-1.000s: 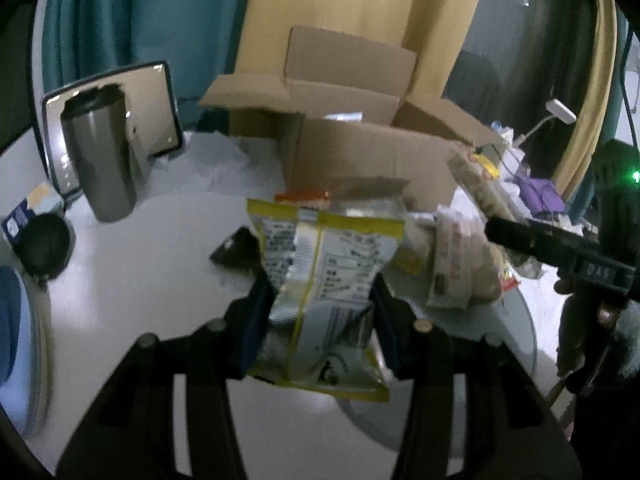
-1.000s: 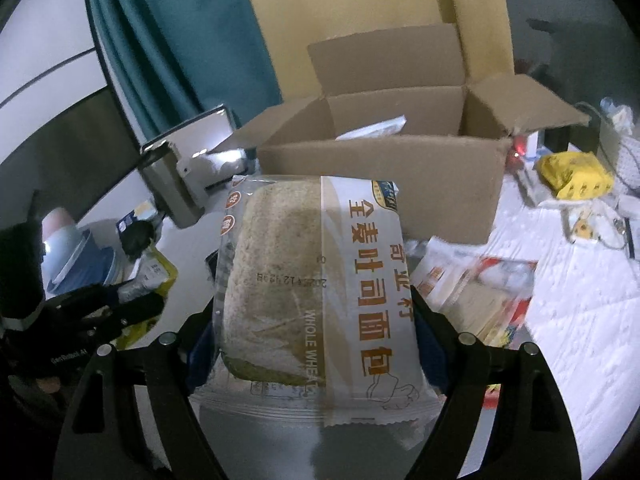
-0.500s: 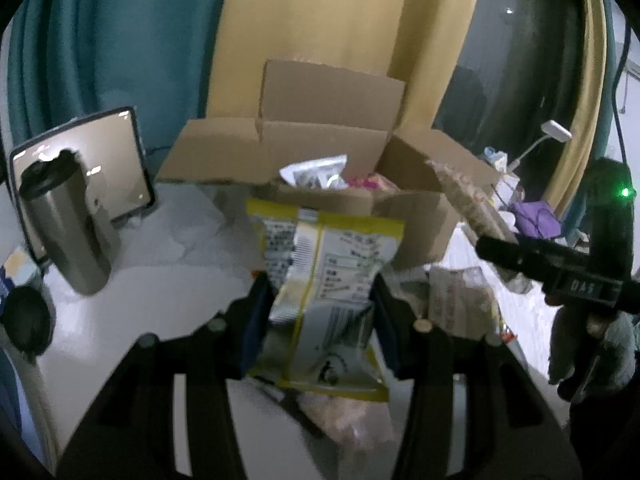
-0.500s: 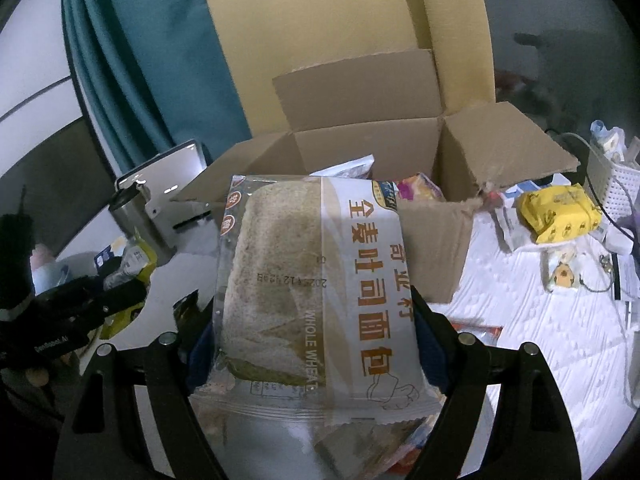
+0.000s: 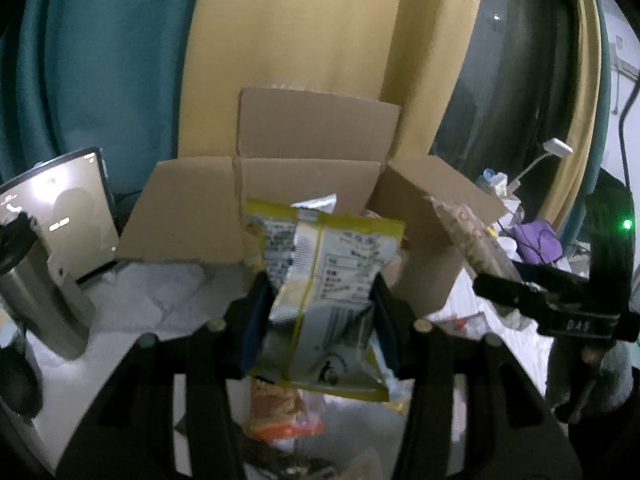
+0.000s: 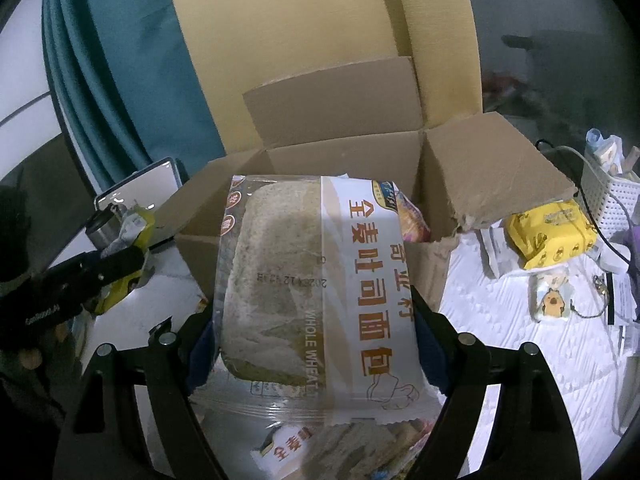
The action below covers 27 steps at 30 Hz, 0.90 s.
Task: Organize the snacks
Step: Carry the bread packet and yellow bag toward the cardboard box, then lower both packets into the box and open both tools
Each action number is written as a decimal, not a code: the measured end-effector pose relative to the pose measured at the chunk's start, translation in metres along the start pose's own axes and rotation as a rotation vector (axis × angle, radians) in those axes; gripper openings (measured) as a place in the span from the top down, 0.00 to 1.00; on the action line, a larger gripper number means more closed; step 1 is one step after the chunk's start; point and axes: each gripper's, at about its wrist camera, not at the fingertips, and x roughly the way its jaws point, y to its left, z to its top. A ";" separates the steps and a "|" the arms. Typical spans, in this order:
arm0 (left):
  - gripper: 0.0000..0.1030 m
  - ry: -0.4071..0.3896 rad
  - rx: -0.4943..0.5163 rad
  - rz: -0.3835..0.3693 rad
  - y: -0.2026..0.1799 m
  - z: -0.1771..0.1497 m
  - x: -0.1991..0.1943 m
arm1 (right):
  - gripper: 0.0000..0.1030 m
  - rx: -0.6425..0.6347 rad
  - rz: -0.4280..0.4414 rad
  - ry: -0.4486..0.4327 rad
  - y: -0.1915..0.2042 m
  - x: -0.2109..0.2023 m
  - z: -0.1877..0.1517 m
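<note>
Gripping a yellow-edged snack packet (image 5: 320,292) between the pads of the left gripper (image 5: 318,320), packet standing upright with its printed back facing the camera. Holding it up just in front of an open cardboard box (image 5: 308,184), flaps spread to the sides and back. Showing a silver wrapper (image 5: 316,202) poking up inside the box behind the packet. Lying below the packet, on the white table (image 5: 160,300), an orange snack bag (image 5: 280,412). Standing at the left edge, a steel tumbler (image 5: 36,288) in front of a tablet screen (image 5: 60,216). Hanging behind everything, teal and mustard curtains (image 5: 280,32).

Clamping a whole wheat bread pack (image 6: 316,284) in the right gripper (image 6: 320,344), jaws spread wide and pressing on both sides of the pack. Holding the bread upright, close to the near wall of the same box (image 6: 460,172), with a colourful bag (image 6: 412,220) peeking out of the box behind it. Appearing at the left of this view, the other gripper with its yellow packet (image 6: 132,248). Resting to the right of the box, on a white quilted cloth (image 6: 500,320), a yellow tissue pack (image 6: 552,232) beside a white basket (image 6: 608,196). Lying under the bread, more bread packs (image 6: 340,440) on the table.
</note>
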 end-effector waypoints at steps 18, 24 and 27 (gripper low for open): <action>0.52 0.015 -0.082 -0.012 0.034 0.046 0.070 | 0.18 -0.007 -0.021 -0.013 -0.015 0.032 0.035; 0.51 0.016 -0.086 -0.020 0.042 0.060 0.093 | 0.18 -0.011 -0.040 -0.022 -0.019 0.041 0.048; 0.50 0.016 -0.099 -0.023 0.045 0.068 0.102 | 0.18 -0.011 -0.049 -0.028 -0.019 0.044 0.052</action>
